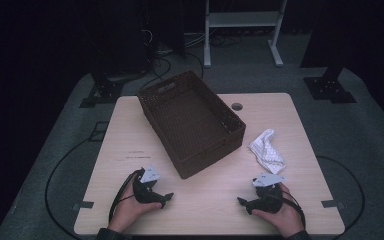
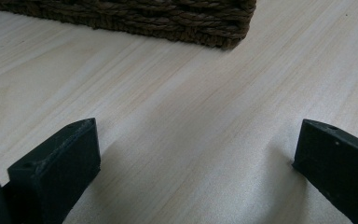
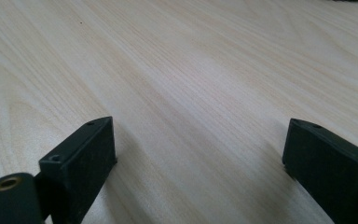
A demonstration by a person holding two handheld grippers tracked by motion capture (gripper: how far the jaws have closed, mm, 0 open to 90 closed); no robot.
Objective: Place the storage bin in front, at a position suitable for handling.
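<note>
A dark brown woven basket [image 1: 192, 122] stands empty on the light wooden table [image 1: 130, 130], set at an angle. A crumpled white cloth with a dotted pattern [image 1: 267, 151] lies to its right. My left gripper [image 1: 166, 197] rests low near the table's front edge, left of centre, pointing right, jaws wide apart with bare wood between them [image 2: 196, 154]. The basket's lower wall [image 2: 168, 21] shows at the top of the left gripper view. My right gripper [image 1: 242, 203] lies near the front right, pointing left, also open over bare wood [image 3: 198, 149], just below the cloth.
A round cable hole [image 1: 237, 106] sits in the table's far edge behind the basket. A white metal frame [image 1: 242, 30] and dark stands with cables stand on the grey floor beyond. Bare tabletop lies between the two grippers.
</note>
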